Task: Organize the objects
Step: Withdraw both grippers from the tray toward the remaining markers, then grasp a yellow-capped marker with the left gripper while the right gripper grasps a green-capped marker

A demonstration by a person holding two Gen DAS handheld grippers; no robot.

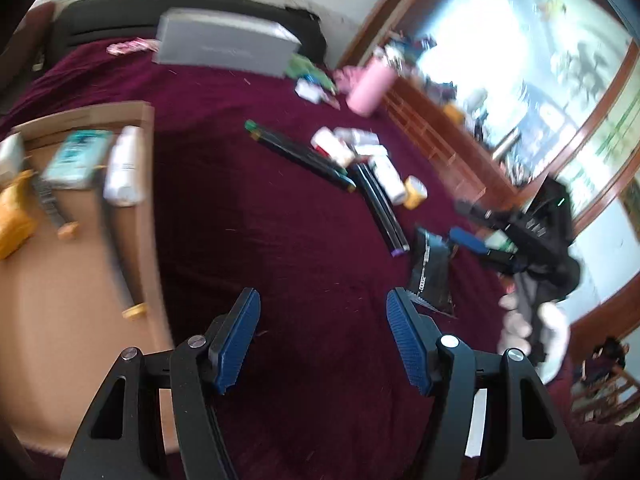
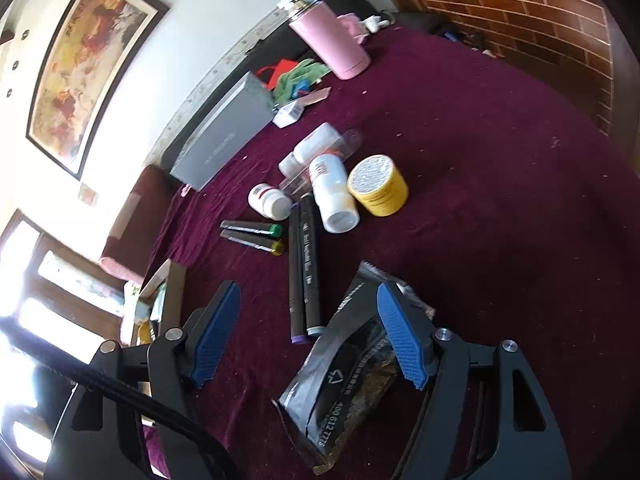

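Loose objects lie on a maroon bedspread (image 1: pixel 240 208). My left gripper (image 1: pixel 320 320) is open and empty above bare cloth, right of a cardboard box (image 1: pixel 80 280) that holds several packets and tubes. My right gripper (image 2: pixel 308 320) is open and empty just above a black foil packet (image 2: pixel 348 376), which also shows in the left wrist view (image 1: pixel 430 268). Two dark markers (image 2: pixel 302 264) lie ahead of it, with two more (image 2: pixel 252 236) to the left. White bottles (image 2: pixel 332 192) and a yellow jar (image 2: pixel 378 186) lie beyond. The right gripper also shows in the left wrist view (image 1: pixel 476 228).
A grey box (image 2: pixel 224 136) lies at the back by the wall. A pink flask (image 2: pixel 328 40) stands at the far end near green cloth (image 2: pixel 300 74). A wooden headboard (image 2: pixel 520 20) borders the bed on the right. A window and cluttered sill (image 1: pixel 460 92) lie to the right.
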